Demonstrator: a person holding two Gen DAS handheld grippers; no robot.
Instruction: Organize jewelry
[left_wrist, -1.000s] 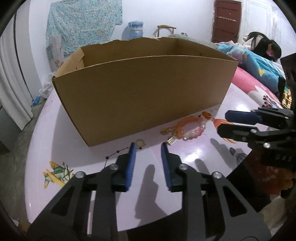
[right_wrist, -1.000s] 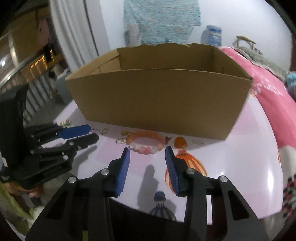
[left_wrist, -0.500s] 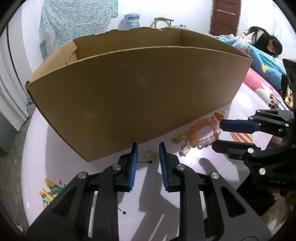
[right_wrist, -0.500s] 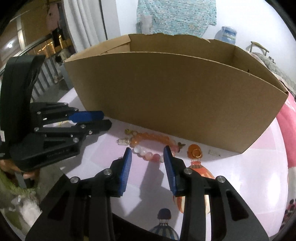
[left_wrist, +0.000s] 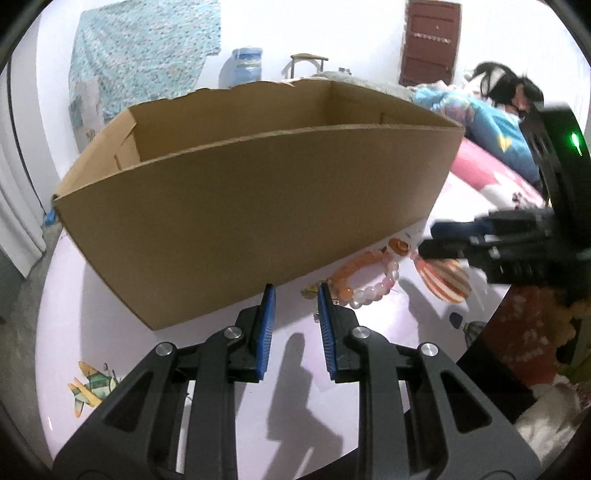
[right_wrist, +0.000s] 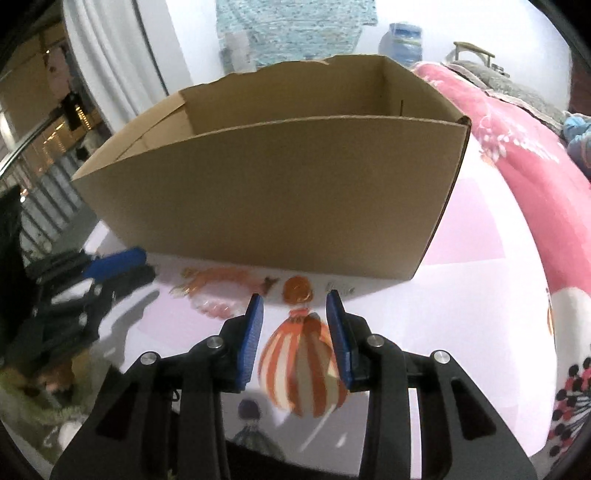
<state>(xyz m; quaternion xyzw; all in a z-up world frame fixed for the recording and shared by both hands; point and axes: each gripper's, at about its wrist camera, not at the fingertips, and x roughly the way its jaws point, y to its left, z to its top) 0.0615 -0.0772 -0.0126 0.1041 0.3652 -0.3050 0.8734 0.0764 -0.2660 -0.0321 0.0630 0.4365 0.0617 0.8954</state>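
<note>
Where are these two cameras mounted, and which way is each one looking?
Left wrist: sits on the left gripper, looks down along its blue fingers at the box and bracelet; the right gripper shows at right.
Right wrist: sits on the right gripper, faces the box and an orange charm; the left gripper shows at left.
Shared: box, bracelet, pink table, each other's gripper.
</note>
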